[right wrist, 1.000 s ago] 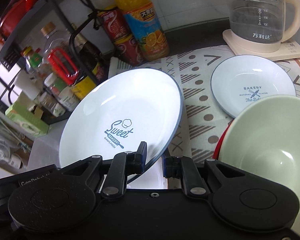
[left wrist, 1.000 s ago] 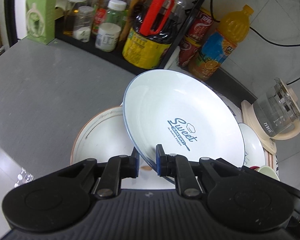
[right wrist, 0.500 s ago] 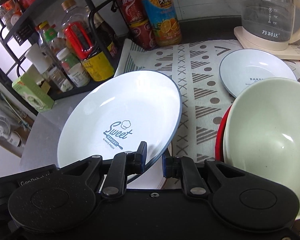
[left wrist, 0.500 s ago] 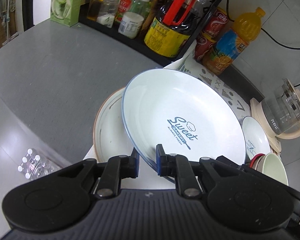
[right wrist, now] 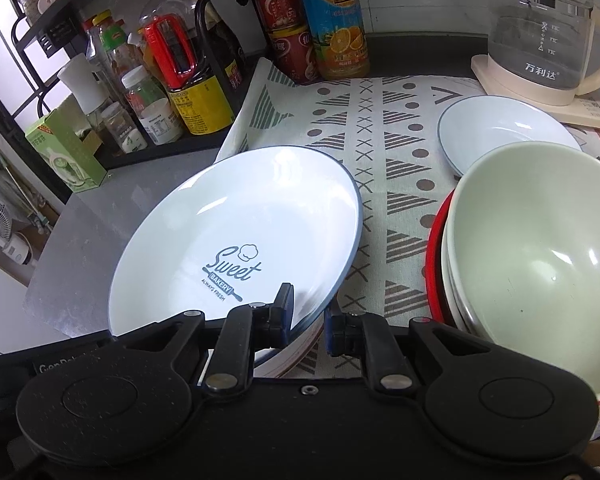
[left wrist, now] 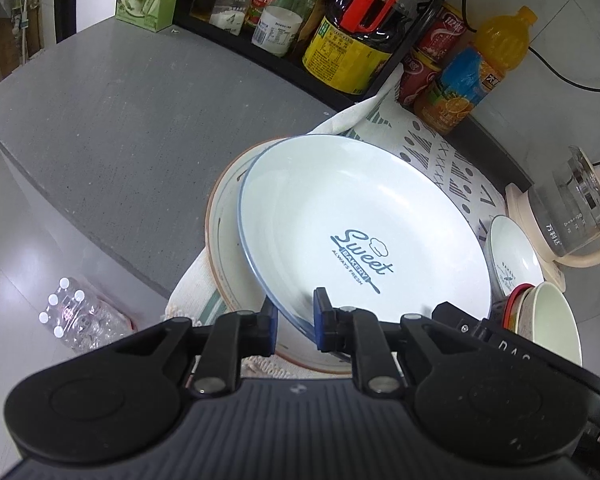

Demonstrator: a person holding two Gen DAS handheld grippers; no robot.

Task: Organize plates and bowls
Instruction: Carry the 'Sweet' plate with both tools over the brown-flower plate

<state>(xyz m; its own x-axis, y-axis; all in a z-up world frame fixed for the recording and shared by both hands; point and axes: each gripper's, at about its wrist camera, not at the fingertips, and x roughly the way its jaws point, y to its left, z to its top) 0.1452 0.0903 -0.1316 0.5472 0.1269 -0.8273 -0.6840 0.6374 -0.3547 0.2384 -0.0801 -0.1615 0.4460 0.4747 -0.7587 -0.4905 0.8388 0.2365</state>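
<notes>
the left gripper (left wrist: 294, 316) is seen pinching the near rim of the "sweet bakery" plate (left wrist: 360, 224), one blue pad (left wrist: 320, 316) on the plate's face and the other beneath it. the right gripper (right wrist: 308, 316) straddles the same rim a little further along, its pads slightly parted; whether the rim is squeezed or only bracketed cannot be told. the plate is held tilted, far edge raised, directly over the brown-rimmed plate (left wrist: 224, 240) that lies on the patterned cloth (right wrist: 380, 160) at the counter's near edge. a small bakery plate (right wrist: 500, 132) rests toward the cloth's far right corner by the glass kettle (right wrist: 540, 40), and a pale green bowl (right wrist: 540, 248) is nested on a bowl stack with a red bowl (right wrist: 434, 264) at the near right. the stacking is best done by levelling the plate first, centring it over the brown rim, and lowering it until it is seated before either grip is released, so that sliding or chipping is avoided.
</notes>
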